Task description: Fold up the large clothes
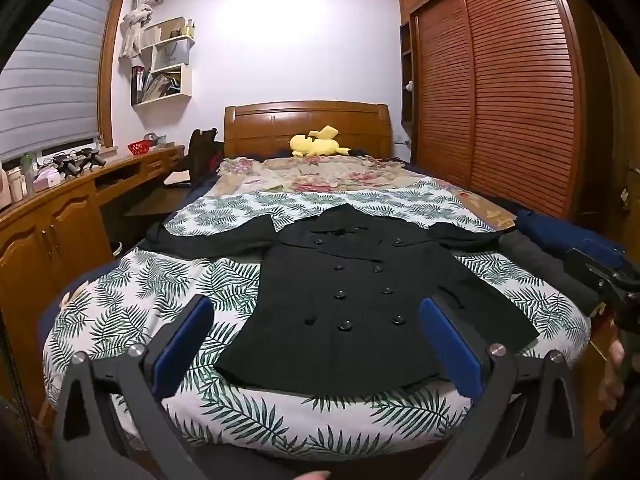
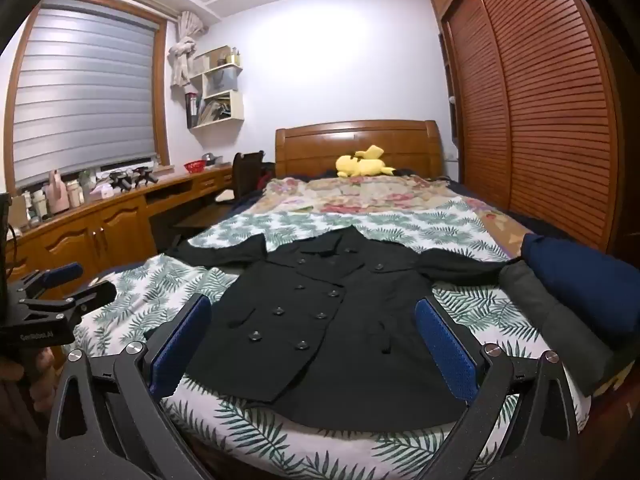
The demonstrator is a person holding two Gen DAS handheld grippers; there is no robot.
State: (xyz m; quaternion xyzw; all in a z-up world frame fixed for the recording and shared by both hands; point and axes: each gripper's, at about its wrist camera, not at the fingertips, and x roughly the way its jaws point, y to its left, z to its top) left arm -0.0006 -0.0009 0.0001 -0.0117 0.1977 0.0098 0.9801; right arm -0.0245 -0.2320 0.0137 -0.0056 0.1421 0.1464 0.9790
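A black double-breasted coat (image 1: 352, 300) lies flat and face up on the leaf-print bed cover (image 1: 132, 300), sleeves spread to both sides, hem toward me. It also shows in the right wrist view (image 2: 332, 320). My left gripper (image 1: 316, 344) is open and empty, held above the bed's foot in front of the coat's hem. My right gripper (image 2: 312, 344) is open and empty too, above the hem. The left gripper also shows at the left edge of the right wrist view (image 2: 68, 288). The right gripper shows at the right edge of the left wrist view (image 1: 604, 276).
A folded grey garment (image 2: 560, 320) and a folded navy one (image 2: 584, 276) lie at the bed's right edge. A yellow plush toy (image 1: 316, 146) sits by the wooden headboard. A wooden desk (image 1: 80, 200) runs along the left, a slatted wardrobe (image 1: 500, 80) along the right.
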